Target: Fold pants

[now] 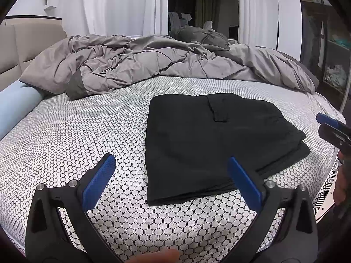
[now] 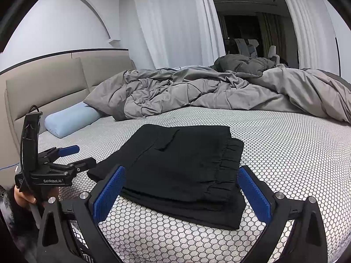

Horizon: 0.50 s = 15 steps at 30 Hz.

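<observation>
Pants (image 1: pixel 210 140), black, lie folded into a compact stack of layers on the bed (image 1: pixel 76 135), whose mattress cover carries a white honeycomb pattern; a pocket flap shows on the top layer, and in the right wrist view the gathered waistband edge sits on the stack's right side, with the lower layers jutting out a little past the upper ones toward the near edge; the left gripper (image 1: pixel 173 183) hovers above the mattress just in front of the stack, its blue-padded fingers (image 1: pixel 99 180) spread wide and grasping nothing, the right-hand finger overlapping the near corner of the pants in the view, though whether it touches the cloth cannot be told; the right gripper (image 2: pixel 182 195) likewise hangs released, its two blue fingers (image 2: pixel 254 194) wide apart on either side of the stack's near edge as seen from its own camera, holding nothing; in the right wrist view the left gripper appears from the side at the left, near the stack's left corner, with part of a hand (image 2: pixel 24 195) gripping its handle; behind the pants a rumpled grey duvet (image 1: pixel 140 61) is heaped across the far part of the bed, well apart from the stack; a pale blue pillow (image 2: pixel 70 120) lies by the beige padded headboard (image 2: pixel 43 85), and white curtains (image 2: pixel 173 22) hang beyond, framing a dark opening.
</observation>
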Each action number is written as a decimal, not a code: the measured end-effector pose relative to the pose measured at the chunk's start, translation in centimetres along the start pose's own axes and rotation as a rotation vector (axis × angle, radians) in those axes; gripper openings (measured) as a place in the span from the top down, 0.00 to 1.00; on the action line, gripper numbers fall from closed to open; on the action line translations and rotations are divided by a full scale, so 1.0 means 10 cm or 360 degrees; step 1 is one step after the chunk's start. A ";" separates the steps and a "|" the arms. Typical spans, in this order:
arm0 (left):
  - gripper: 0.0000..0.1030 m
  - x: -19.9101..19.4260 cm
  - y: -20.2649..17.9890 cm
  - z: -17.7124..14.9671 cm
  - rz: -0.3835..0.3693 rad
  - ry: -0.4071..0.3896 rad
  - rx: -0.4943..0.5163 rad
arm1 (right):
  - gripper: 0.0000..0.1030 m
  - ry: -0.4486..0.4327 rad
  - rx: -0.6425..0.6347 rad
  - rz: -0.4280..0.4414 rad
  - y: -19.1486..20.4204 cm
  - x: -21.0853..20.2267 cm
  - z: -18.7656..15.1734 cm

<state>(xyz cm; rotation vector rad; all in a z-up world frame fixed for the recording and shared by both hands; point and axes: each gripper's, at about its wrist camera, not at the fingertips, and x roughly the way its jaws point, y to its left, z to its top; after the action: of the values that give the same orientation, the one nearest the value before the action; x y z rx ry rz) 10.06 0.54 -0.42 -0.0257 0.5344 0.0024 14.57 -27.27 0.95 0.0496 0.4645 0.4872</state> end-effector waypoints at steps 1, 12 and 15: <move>0.01 0.00 -0.01 0.00 0.0000 0.0001 -0.0002 | 0.00 0.0002 -0.0001 0.0003 0.00 0.00 0.00; 0.01 -0.01 -0.01 0.01 -0.0004 0.0000 -0.0001 | 0.00 0.0016 -0.0002 0.0004 0.01 0.04 -0.02; 0.01 -0.01 0.00 0.02 -0.0008 -0.0002 0.0004 | 0.00 0.0015 -0.0007 0.0004 0.03 0.03 -0.04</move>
<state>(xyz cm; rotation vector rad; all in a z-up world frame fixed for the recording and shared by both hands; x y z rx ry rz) 10.05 0.53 -0.18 -0.0248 0.5328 -0.0029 14.50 -26.91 0.56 0.0434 0.4724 0.4910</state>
